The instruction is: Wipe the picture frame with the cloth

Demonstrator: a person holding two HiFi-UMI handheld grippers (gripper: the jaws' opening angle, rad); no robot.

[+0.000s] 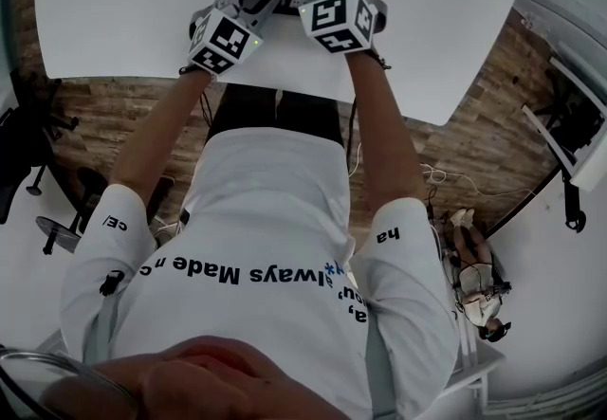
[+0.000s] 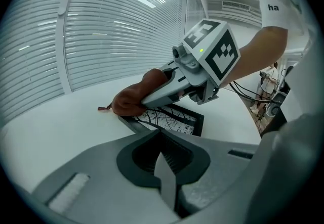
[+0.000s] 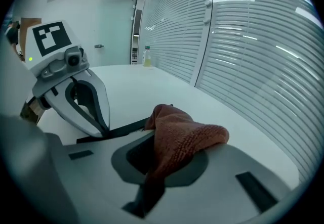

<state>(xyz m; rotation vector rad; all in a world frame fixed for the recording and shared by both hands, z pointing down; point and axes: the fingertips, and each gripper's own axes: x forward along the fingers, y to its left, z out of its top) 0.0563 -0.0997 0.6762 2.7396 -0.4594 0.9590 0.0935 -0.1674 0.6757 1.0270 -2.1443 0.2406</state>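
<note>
Both tongs closed: R tongs (image 3: 163, 163) clamp the rust-brown cloth (image 3: 186, 136), which is bunched on one end of the picture frame (image 2: 174, 120). L tongs (image 2: 163, 161) hold nothing, tips at frame's near corner (frame flat on white counter (image 2: 61, 128)).

My left gripper (image 2: 161, 139) fills the bottom of the frame, jaws pressed together right on the near corner of the picture frame (image 2: 174, 121). The frame is black, with a branch print inside, and it sits at centre on the white table (image 2: 61, 132). Just above it the right gripper (image 2: 144, 101) reaches in from the upper right, clamping a rust-brown cloth (image 2: 129, 99) down on the frame's far left corner. A forearm (image 2: 258, 53) trails off to the right, and window blinds (image 2: 111, 31) sweep across the upper left.
</note>
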